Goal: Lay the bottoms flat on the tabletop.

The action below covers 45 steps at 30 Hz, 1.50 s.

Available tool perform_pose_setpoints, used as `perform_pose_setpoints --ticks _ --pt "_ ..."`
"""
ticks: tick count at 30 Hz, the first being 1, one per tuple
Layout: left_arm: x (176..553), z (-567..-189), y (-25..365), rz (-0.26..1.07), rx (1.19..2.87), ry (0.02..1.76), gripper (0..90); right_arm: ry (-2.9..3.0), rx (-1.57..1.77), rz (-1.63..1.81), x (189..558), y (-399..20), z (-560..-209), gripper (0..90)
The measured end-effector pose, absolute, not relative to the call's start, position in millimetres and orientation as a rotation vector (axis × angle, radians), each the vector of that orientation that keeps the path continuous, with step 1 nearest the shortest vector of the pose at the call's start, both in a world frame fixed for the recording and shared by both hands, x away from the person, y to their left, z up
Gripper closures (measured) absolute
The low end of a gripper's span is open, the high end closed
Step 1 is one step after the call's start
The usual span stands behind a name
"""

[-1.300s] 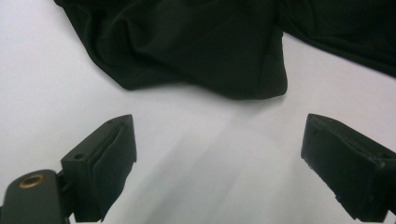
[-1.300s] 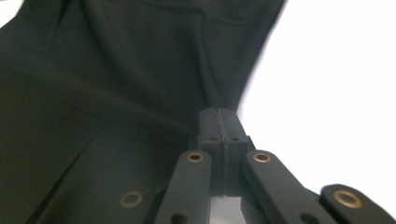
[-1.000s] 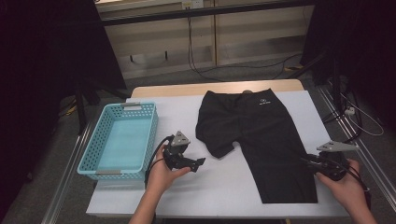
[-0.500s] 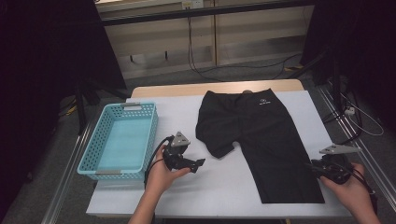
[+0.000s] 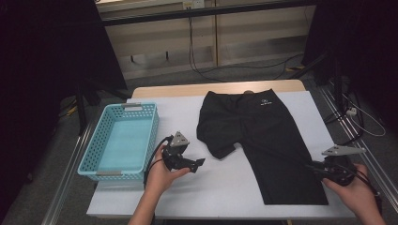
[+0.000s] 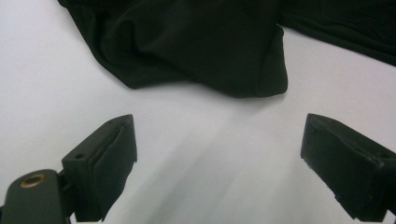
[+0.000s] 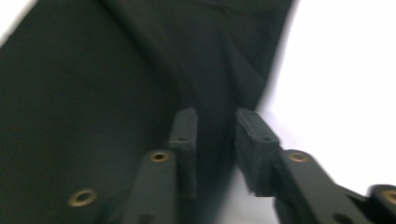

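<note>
On the worktop (image 5: 225, 197) the black shorts (image 5: 263, 140) lie flat just right of centre, waistband at 12 o'clock and the long leg running down toward 5 o'clock, while the other leg is folded short, its hem pointing to 7 o'clock. Your left claw (image 5: 199, 162) rests on the bare white surface just beside that folded hem, at about 8 o'clock from the shorts' middle; in the left gripper view its jaws stand wide apart with nothing between them, and the folded hem (image 6: 261, 74) lies ahead of them, apart from both pads. Your right claw (image 5: 310, 167) sits at the outer edge of the long leg, near its bottom hem, at about 4 o'clock. In the right gripper view (image 7: 215, 135) its jaws are narrow, with a slim gap; they have just been opening again after a brief squeeze. The picture is blurred, and dark cloth lies under and between the pads, but you cannot tell whether they pinch it. The blue basket (image 5: 94, 159) stands at 9 o'clock, near your left hand (image 5: 162, 176), well apart from the shorts.
</note>
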<state>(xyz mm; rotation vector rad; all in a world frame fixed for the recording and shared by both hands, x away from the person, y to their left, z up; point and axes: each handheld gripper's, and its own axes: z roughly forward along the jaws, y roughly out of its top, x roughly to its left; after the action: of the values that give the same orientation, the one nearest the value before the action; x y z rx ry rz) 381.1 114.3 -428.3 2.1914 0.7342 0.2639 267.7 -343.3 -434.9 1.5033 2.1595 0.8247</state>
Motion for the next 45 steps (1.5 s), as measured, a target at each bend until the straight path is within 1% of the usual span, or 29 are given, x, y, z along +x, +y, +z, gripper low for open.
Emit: perform_pose_setpoints --ticks 3,6,9,11,16,20,21,22,23,24,26,30,34,35,36,42,45 --pt "381.5 -428.8 113.6 0.26 2.192 0.738 10.6 2.183 1.448 0.865 271.9 -321.8 -432.4 57.6" --pt "381.5 -429.8 112.8 0.264 2.192 0.737 10.6 2.197 1.409 0.932 277.6 -297.9 -431.1 57.8" --pt "381.3 -429.9 112.3 0.26 2.196 0.736 10.6 2.22 1.373 0.996 283.4 -274.3 -431.5 63.1" --pt "381.0 -430.4 111.9 0.257 2.2 0.736 10.6 2.243 1.355 1.034 286.9 -259.7 -432.9 68.1" --pt "381.1 -431.9 112.6 0.256 2.201 0.736 10.6 2.316 1.293 1.037 290.6 -226.3 -441.9 69.4" --pt "380.8 -431.5 113.9 0.258 2.201 0.743 10.6 2.378 1.224 1.004 287.5 -210.1 -448.5 69.6" --pt "380.8 -431.4 114.0 0.256 2.202 0.743 10.6 2.386 1.208 0.977 286.9 -207.4 -450.0 71.6" --pt "380.9 -431.2 114.1 0.26 2.204 0.74 10.6 2.385 1.175 0.96 286.1 -205.8 -451.0 76.5" --pt "380.9 -431.1 113.9 0.26 2.205 0.739 10.6 2.386 1.167 0.944 285.7 -205.4 -450.3 83.8" --pt "380.8 -431.1 113.5 0.261 2.201 0.739 10.6 2.398 1.167 0.951 286.0 -206.0 -449.8 87.8" --pt "380.8 -430.8 113.1 0.259 2.199 0.74 10.6 2.406 1.171 0.963 284.9 -207.2 -449.3 89.4" --pt "381.3 -430.9 113.2 0.264 2.202 0.741 10.6 2.428 1.177 0.999 278.4 -208.0 -446.2 89.4" --pt "381.5 -431.5 112.7 0.258 2.203 0.741 10.6 2.447 1.171 1.03 274.8 -207.6 -445.6 87.6" --pt "381.4 -431.2 112.6 0.261 2.204 0.742 10.6 2.455 1.172 1.035 274.2 -206.8 -445.2 85.7" --pt "381.3 -430.9 112.6 0.261 2.203 0.742 10.6 2.452 1.16 1.039 274.0 -205.7 -445.1 83.2" --pt "382.1 -430.1 115.6 0.258 2.204 0.745 10.5 2.404 1.085 1.045 278.4 -197.5 -437.4 60.6" --pt "382.4 -430.1 117.1 0.258 2.196 0.75 10.3 2.391 1.061 1.041 284.2 -191.0 -435.1 52.4"
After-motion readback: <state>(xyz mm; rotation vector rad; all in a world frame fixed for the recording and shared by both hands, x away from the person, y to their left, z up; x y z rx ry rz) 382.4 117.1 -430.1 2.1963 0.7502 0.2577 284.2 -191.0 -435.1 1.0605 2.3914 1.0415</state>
